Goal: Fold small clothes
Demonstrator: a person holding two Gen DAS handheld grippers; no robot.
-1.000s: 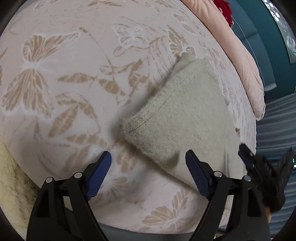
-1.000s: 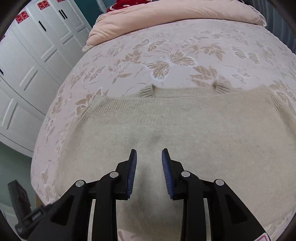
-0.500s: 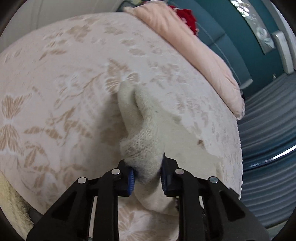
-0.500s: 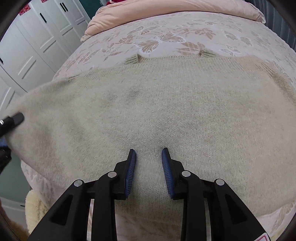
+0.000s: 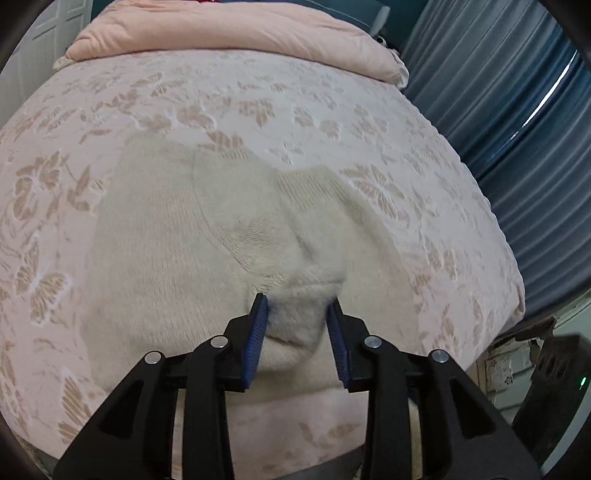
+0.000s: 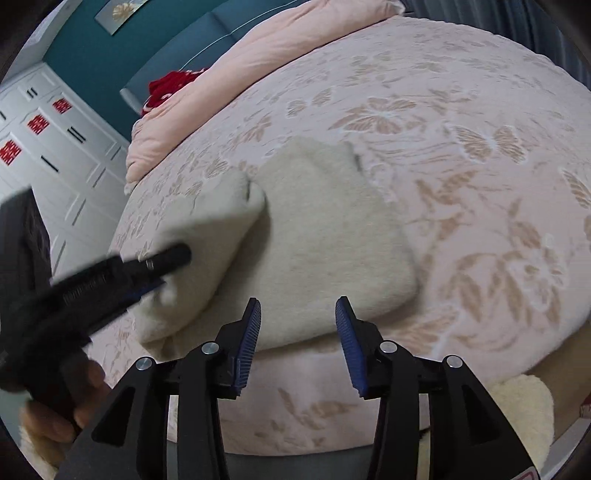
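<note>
A cream knitted garment [image 5: 177,236] lies folded on the flowered bedspread near the bed's front edge. My left gripper [image 5: 297,308] is shut on a bunched fold of the garment, which fills the gap between its blue pads. In the right wrist view the left gripper [image 6: 162,264] shows at the left, holding that fold over the garment [image 6: 325,240]. My right gripper [image 6: 298,310] is open and empty, just above the garment's near edge, touching nothing.
A pink duvet [image 5: 229,31] lies across the head of the bed. White wardrobe doors [image 6: 48,147] stand at the left, blue curtains [image 5: 517,122] at the right. A fluffy cream rug [image 6: 517,410] lies beside the bed's near edge.
My left gripper has carried its pinched fold across and over the garment. My right gripper has opened wider and drawn back to the garment's near edge.
</note>
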